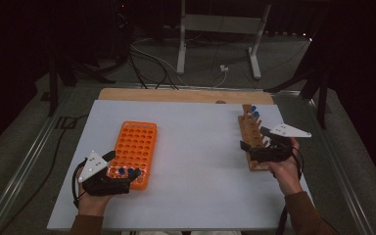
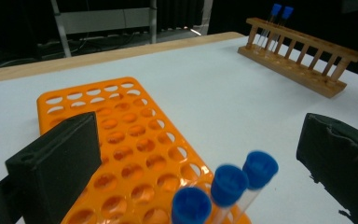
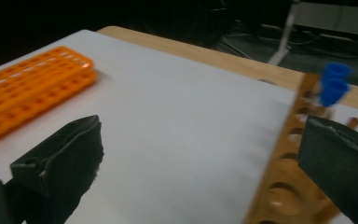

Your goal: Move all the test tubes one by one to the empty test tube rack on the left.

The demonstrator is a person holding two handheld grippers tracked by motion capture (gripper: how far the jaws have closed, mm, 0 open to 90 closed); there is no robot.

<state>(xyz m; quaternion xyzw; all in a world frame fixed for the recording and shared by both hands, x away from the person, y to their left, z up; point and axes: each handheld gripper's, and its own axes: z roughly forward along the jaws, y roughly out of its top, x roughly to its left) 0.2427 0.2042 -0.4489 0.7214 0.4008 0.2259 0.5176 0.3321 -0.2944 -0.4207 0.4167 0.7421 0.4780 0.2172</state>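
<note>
Left gripper (image 1: 127,177) hovers, fingers spread wide, over three blue-capped tubes (image 2: 227,186) in the orange rack (image 1: 134,149) — right gripper (image 1: 254,147), fingers likewise apart, beside the wooden rack (image 1: 251,132).

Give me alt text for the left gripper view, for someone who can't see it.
Three blue-capped test tubes stand in the near end of an orange tube rack on a white table, framed by the left gripper with its black jaws wide open. At the far right a wooden rack holds two more blue-capped tubes.

Plastic rack (image 1: 134,149) left on table (image 1: 196,147); wooden rack (image 1: 252,139) right.
</note>
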